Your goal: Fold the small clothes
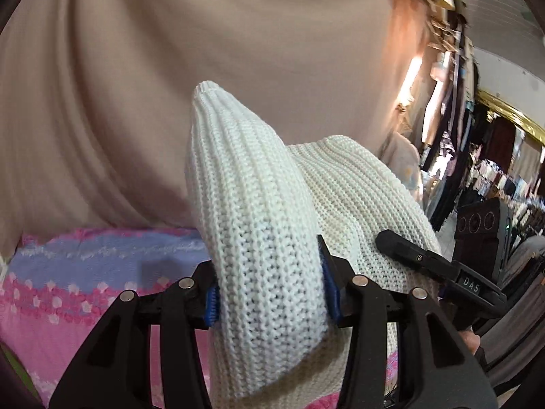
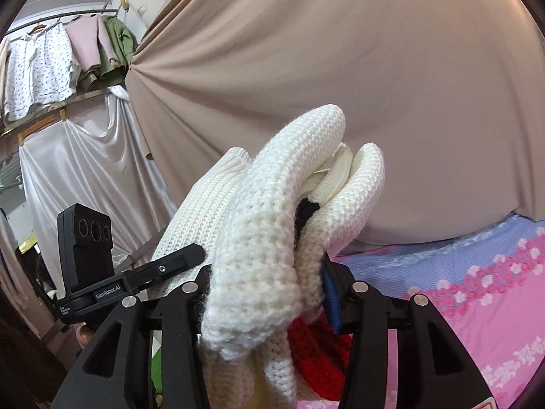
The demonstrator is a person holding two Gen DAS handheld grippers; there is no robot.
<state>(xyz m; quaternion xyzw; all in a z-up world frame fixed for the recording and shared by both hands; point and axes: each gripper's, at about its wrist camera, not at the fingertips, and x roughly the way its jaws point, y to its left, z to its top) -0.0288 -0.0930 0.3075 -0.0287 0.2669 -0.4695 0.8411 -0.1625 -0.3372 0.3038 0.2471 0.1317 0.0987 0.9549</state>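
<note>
A white chunky knit sweater [image 1: 259,238] fills the middle of the left wrist view. My left gripper [image 1: 270,293] is shut on a thick fold of it, held up above the bed. The same sweater [image 2: 272,238] shows in the right wrist view, bunched in several layers with a red knit part [image 2: 316,351] and a small black part [image 2: 306,209]. My right gripper [image 2: 262,293] is shut on that bunch. The right gripper's finger [image 1: 408,252] shows beside the knit in the left view; the left gripper's finger [image 2: 177,259] shows at the left in the right view.
A pink and lavender floral bedspread [image 1: 85,283] lies below, and also shows in the right wrist view [image 2: 477,289]. A beige draped cloth [image 2: 340,51] hangs behind. Hanging clothes on a rail [image 2: 54,61] are at the far left; clothes racks [image 1: 494,177] at the right.
</note>
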